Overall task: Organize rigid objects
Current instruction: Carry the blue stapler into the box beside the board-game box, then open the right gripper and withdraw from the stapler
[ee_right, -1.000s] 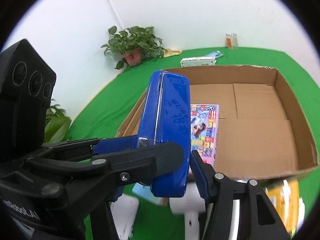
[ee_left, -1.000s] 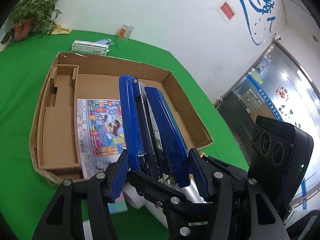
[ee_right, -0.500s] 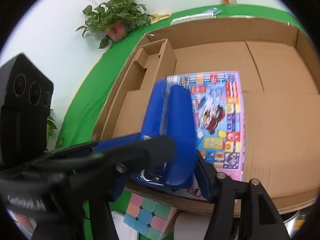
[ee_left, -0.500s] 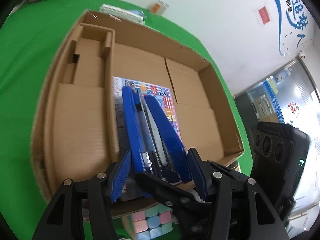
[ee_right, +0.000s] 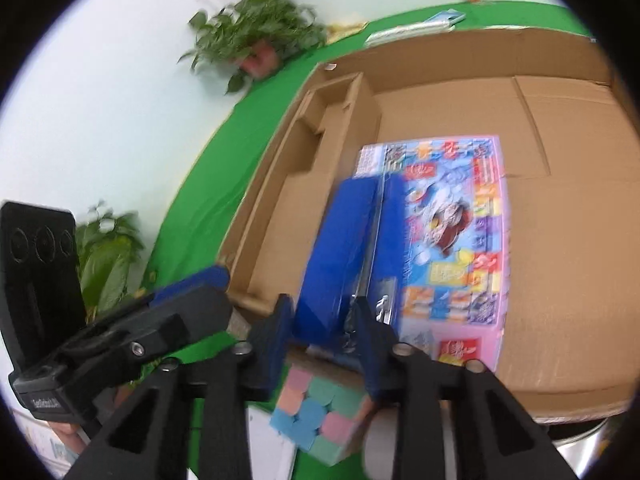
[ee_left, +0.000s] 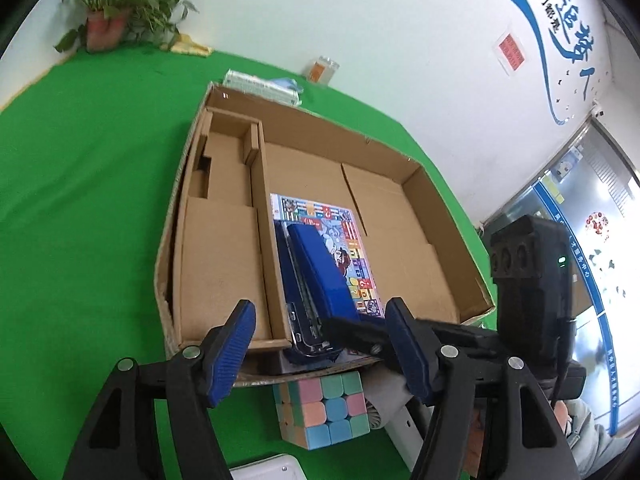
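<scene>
Right hand-held gripper closing around blue stapler lying on colourful booklet inside cardboard box.

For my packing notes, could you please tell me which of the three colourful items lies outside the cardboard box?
The pastel puzzle cube, sitting in front of the cardboard box; the blue stapler and printed game board lie inside it.

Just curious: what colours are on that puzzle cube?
Pastel pink, blue and mint-green squares on the puzzle cube; clearest in the left wrist view.
</scene>
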The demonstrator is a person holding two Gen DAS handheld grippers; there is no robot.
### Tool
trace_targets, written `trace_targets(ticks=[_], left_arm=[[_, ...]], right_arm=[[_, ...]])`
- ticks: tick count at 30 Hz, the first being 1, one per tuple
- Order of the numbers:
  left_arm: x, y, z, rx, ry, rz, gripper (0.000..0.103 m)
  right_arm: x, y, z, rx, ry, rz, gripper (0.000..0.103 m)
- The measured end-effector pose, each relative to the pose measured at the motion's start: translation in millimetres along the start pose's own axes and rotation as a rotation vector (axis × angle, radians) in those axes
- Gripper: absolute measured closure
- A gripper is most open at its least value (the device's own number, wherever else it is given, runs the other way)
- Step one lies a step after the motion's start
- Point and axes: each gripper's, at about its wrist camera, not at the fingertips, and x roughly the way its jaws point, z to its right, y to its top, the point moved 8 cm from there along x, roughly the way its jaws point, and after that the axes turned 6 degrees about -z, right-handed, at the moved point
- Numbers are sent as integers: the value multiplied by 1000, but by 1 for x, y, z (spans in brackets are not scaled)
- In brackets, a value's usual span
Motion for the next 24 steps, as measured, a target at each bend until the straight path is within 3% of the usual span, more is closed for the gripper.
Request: trace_targets(ticks=[3, 8, 9, 11, 12, 13, 15, 19, 24], left_arm=[[-12, -8, 7, 21, 18, 44, 38], [-34, -24, 19, 59, 71, 114, 37], [-40, -28, 20, 70, 97, 135, 33], [-48, -31, 23, 90, 179, 186, 20], [-55, -33, 26, 103, 231, 233, 7], [-61, -35, 29, 113, 261, 275, 0], [-73, -42, 35, 130, 326, 364, 0], [-69, -63, 45, 140, 386, 336, 0], [-60, -86, 60, 140, 327, 311, 2]], right_arm=[[-1, -9, -2, -11, -18, 5, 74], [-25, -14, -9, -84, -91, 103, 70], [-31, -16, -9, -92, -115, 110, 63], [-39, -18, -8, -110, -173, 139, 18], [-47, -22, -7, -134, -223, 176, 13], [-56, -29, -6, -164, -285, 217, 9], [-68, -45, -4, -217, -373, 252, 0], [-90, -73, 7, -255, -450, 304, 0], [-127, -104, 24, -200, -403, 365, 0]])
